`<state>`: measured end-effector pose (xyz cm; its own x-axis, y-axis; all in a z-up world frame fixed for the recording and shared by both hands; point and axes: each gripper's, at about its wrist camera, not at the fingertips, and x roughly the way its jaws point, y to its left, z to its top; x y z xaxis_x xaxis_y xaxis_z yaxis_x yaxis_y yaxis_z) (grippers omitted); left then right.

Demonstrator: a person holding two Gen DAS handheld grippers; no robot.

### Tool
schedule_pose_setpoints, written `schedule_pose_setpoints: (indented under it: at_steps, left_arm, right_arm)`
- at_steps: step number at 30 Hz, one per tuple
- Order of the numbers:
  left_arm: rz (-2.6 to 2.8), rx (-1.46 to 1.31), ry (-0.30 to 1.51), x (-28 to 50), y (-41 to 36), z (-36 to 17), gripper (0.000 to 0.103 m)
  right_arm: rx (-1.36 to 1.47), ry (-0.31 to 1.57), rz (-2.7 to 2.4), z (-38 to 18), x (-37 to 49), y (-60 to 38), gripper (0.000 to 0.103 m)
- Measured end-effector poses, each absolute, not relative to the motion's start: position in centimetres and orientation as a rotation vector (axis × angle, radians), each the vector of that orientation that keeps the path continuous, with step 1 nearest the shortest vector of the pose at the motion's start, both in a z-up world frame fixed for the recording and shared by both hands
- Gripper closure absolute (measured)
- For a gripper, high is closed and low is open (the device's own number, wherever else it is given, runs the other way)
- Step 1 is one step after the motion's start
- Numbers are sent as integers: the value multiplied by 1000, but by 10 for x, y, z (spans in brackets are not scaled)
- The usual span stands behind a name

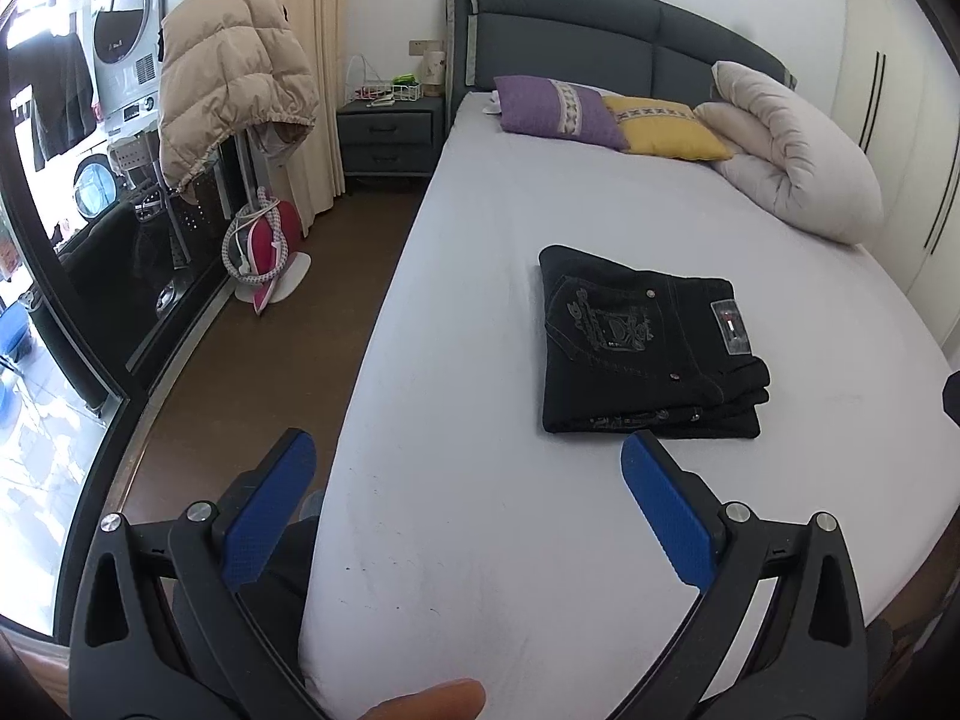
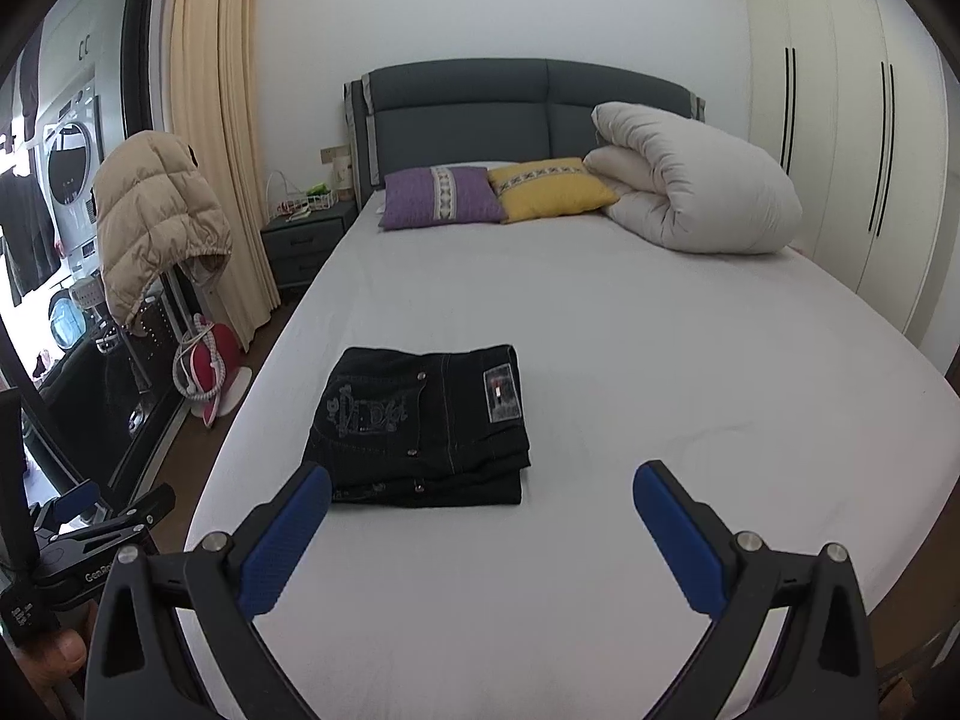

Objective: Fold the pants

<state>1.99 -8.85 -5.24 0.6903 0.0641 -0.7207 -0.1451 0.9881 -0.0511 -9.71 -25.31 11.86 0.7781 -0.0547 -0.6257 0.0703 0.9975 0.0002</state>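
Black jeans (image 1: 645, 348) lie folded into a compact stack on the white bed sheet (image 1: 480, 312), with an embroidered back pocket and a waist label facing up. In the right wrist view the same folded jeans (image 2: 423, 426) lie left of centre on the sheet (image 2: 660, 360). My left gripper (image 1: 471, 456) hovers open above the bed's near edge, short of the jeans, nothing between its blue pads. My right gripper (image 2: 483, 489) is open too, held above the sheet, its left pad close to the stack's front corner. The left gripper's body (image 2: 90, 546) shows at the lower left.
A purple pillow (image 2: 441, 195), a yellow pillow (image 2: 549, 187) and a rolled white duvet (image 2: 690, 186) sit at the headboard. A nightstand (image 1: 387, 135), a beige jacket (image 1: 234, 78) on a stand and a red steamer (image 1: 267, 246) stand on the brown floor left of the bed. Wardrobe doors (image 2: 840, 120) line the right.
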Motion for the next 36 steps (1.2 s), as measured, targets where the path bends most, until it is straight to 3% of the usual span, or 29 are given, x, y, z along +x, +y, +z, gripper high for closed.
schedule_pose_setpoints:
  at_steps: [36]
  left_arm:
    - [97, -61, 871, 31, -114, -87, 0]
  right_arm:
    - [19, 762, -23, 95, -90, -248, 0]
